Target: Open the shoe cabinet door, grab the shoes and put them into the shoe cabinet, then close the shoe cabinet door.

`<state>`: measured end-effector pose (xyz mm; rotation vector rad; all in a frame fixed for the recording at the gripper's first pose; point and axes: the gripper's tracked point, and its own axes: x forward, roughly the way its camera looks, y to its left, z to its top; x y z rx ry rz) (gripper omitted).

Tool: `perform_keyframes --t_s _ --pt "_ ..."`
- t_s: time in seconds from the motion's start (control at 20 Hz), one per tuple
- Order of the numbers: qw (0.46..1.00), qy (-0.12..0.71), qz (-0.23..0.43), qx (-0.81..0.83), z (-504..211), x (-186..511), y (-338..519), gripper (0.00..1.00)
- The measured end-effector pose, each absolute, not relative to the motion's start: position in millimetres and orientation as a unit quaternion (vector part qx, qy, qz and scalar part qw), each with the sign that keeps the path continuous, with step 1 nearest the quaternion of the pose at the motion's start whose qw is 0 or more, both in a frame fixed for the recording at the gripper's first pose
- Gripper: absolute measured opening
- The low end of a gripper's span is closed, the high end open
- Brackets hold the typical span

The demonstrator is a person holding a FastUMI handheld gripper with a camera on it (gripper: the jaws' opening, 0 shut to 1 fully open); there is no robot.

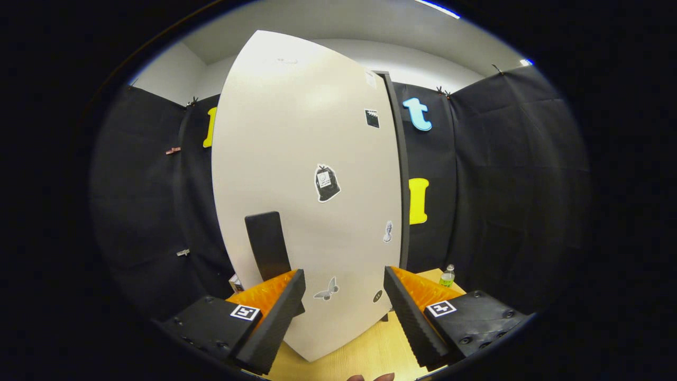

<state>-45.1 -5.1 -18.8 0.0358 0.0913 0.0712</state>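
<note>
The shoe cabinet door (296, 159) stands just ahead of the claw (344, 296), a tall, pale, flat panel dotted with small stickers (327, 182), rising from the wooden worktop (370, 349). It looks like rigid painted or laminated board, so I judge it stiff and smooth, likely slick under the fingers on its bare face, and light enough to swing on hinges with a gentle pull rather than force. The natural place to take hold is the dark upright handle (267, 251) low on its left part, a slim rectangular bar that stands proud of the surface; it sits right above the left fingertip and seems firm enough to pinch across its width. The claw is spread wide, pinching nothing, with the lower door surface showing between the two fingers. A dark edge of the cabinet frame (402, 174) runs down the door's right side, which suggests the hinges lie there, though I cannot tell for sure. Whether the door is fully shut or slightly ajar is also unclear. Beyond the right finger a small green bottle (447, 276) stands on the worktop, well clear of the handle.
</note>
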Motion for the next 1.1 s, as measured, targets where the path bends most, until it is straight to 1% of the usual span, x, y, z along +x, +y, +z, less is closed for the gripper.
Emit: perform_keyframes --t_s 0.4,1.1 --pt "0.998 0.038 0.045 0.0 -18.0 -27.0 10.9 0.98" --pt "0.999 0.028 0.04 -0.008 -12.0 -34.0 1.2 0.98"
